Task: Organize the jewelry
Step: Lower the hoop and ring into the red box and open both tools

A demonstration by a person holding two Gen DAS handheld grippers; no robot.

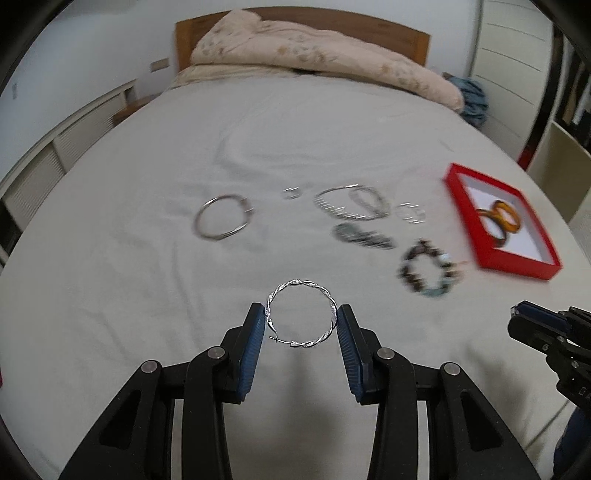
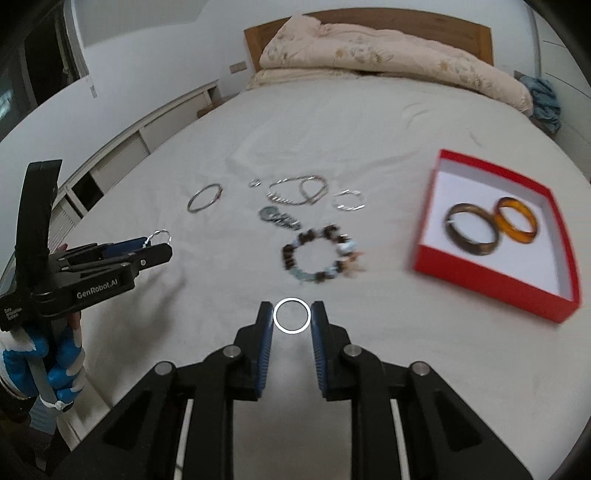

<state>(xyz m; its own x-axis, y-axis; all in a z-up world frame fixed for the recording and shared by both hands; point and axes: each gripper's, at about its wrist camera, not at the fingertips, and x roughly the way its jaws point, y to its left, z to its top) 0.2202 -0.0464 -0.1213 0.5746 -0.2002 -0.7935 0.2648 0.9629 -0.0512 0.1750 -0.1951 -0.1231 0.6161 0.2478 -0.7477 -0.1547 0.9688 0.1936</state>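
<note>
My left gripper (image 1: pixel 301 319) is shut on a twisted silver hoop (image 1: pixel 301 286), held between its blue pads above the bed sheet; it also shows in the right wrist view (image 2: pixel 159 236). My right gripper (image 2: pixel 291 314) is shut on a plain white ring (image 2: pixel 291 301). A red box (image 2: pixel 491 291) with a white inside holds a dark bangle (image 2: pixel 472 229) and an amber bangle (image 2: pixel 515 219); the box shows at right in the left wrist view (image 1: pixel 513 264). Loose on the sheet lie a beaded bracelet (image 2: pixel 321 254), a silver bangle (image 2: pixel 204 198), chains (image 2: pixel 295 192) and small hoops (image 2: pixel 348 201).
The bed has a grey sheet (image 1: pixel 147 295). A beige quilt (image 2: pixel 388 62) is piled at the wooden headboard (image 2: pixel 480 33). A blue cloth (image 2: pixel 543 99) lies at the far right corner. White cabinets (image 2: pixel 122 155) run along the left side.
</note>
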